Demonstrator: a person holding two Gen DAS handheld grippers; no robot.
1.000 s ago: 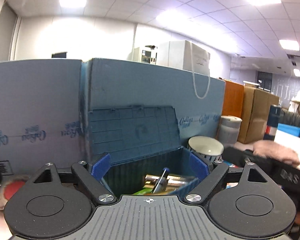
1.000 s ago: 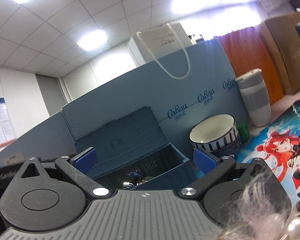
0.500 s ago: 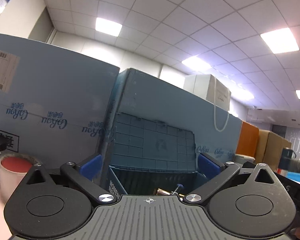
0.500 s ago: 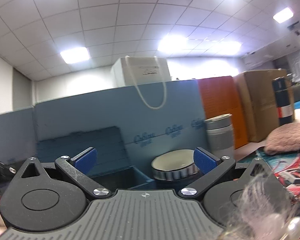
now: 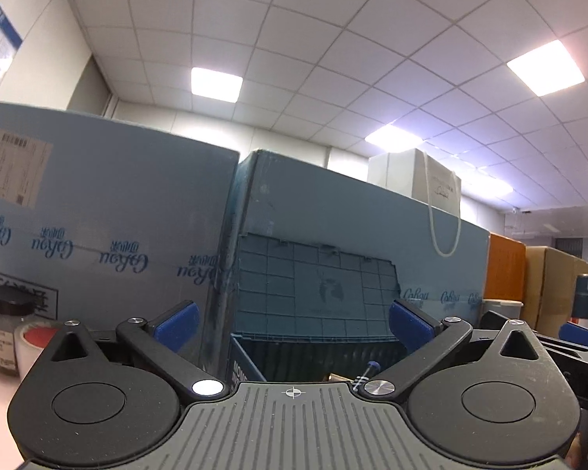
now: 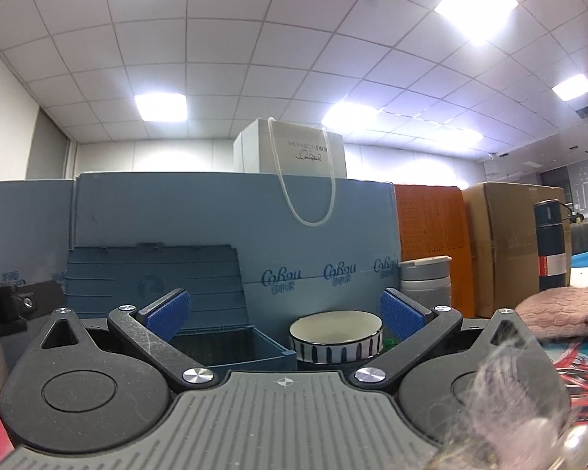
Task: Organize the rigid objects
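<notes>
Standing open, blue storage box (image 5: pixel 313 348), metal items (image 5: pixel 366 372) inside

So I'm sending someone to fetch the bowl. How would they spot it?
Find the tall blue cardboard wall at the back. In front of it sits an open blue box with its lid up; the bowl is just right of that, below the grey cup. It alone is white with dark stripes round its side.

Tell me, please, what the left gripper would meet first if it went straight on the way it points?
Probably the open blue storage box: the left gripper, fingers wide and empty, points level at its near rim and raised lid, though depth is uncertain.
</notes>
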